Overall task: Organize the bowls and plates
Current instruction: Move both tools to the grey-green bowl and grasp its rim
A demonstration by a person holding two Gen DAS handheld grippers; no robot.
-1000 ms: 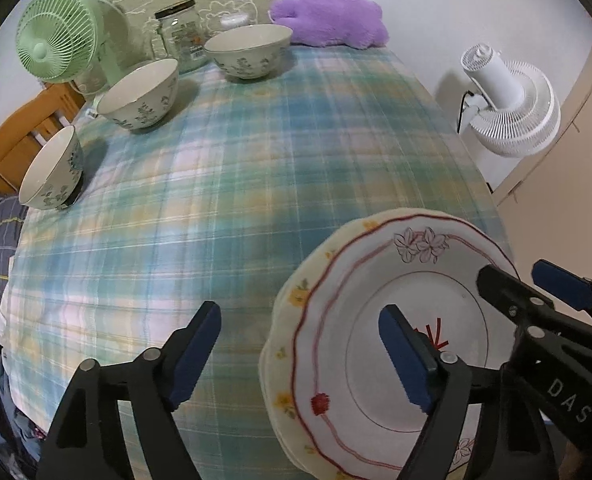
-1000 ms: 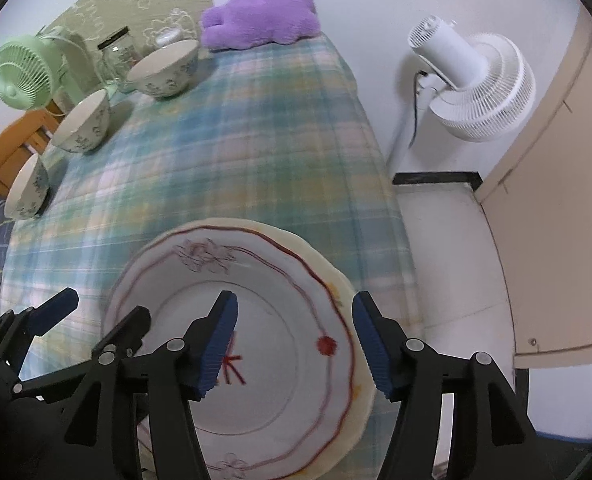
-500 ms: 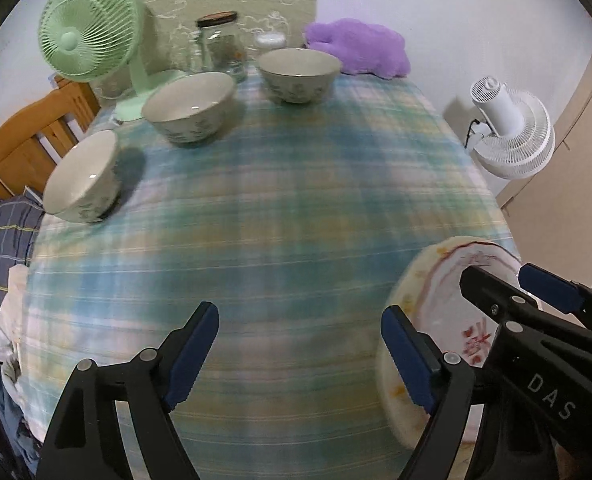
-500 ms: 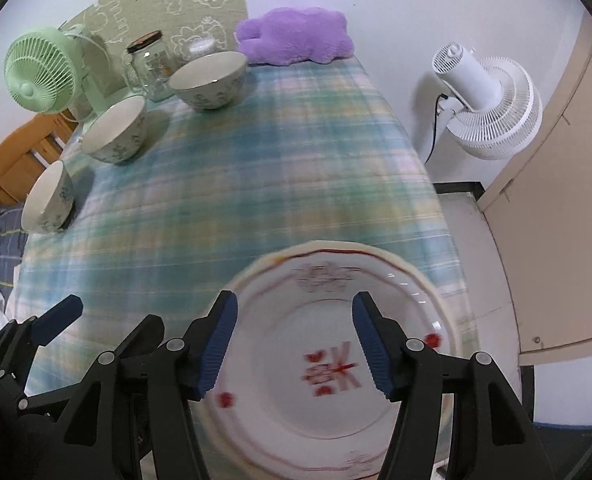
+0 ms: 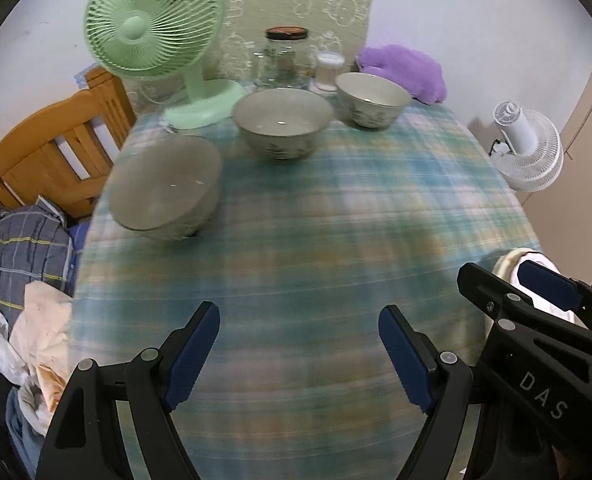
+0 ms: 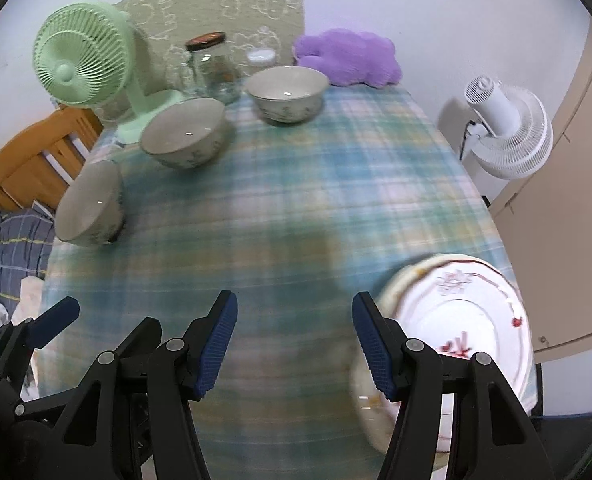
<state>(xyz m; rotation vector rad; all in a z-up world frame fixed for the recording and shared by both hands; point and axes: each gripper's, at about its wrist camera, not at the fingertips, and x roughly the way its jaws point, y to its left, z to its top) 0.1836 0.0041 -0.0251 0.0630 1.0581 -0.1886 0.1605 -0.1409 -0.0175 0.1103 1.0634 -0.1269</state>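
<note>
The left hand-held gripper (image 5: 297,354) has its blue-padded jaws spread with only the cloth between them, and the right hand-held gripper (image 6: 294,344) likewise stands apart and holds nothing. Just beside the right one's right jaw lies the round cream plate with a red scalloped line and small flowers (image 6: 461,320), flat and face up at the near right corner of the worktop (image 6: 296,208), which wears a blue, green and yellow plaid cloth; the plate seems to rest on a second cream plate, though blur makes that hard to judge. Being round, it has no long axis; its red centre mark sits toward the near side.

Well ahead of both grippers, three cream ceramic bowls with dark floral sprigs stand in a curving row, mouths up: the left bowl (image 5: 164,188) near the left edge, the middle bowl (image 5: 283,124) ahead and to its right, the far bowl (image 5: 372,98) further right. Behind them stand a pale green desk fan (image 5: 156,36), a clear glass jar with a dark lid (image 5: 286,58) and a small white-capped container (image 5: 328,70). A purple plush cushion (image 6: 347,58) lies at the far right corner against the white wall. To the right, beyond the worktop, a white fan (image 6: 507,136) stands by a beige door; to the left, a wooden chair (image 5: 52,152) and a striped blue cloth (image 5: 14,248)
</note>
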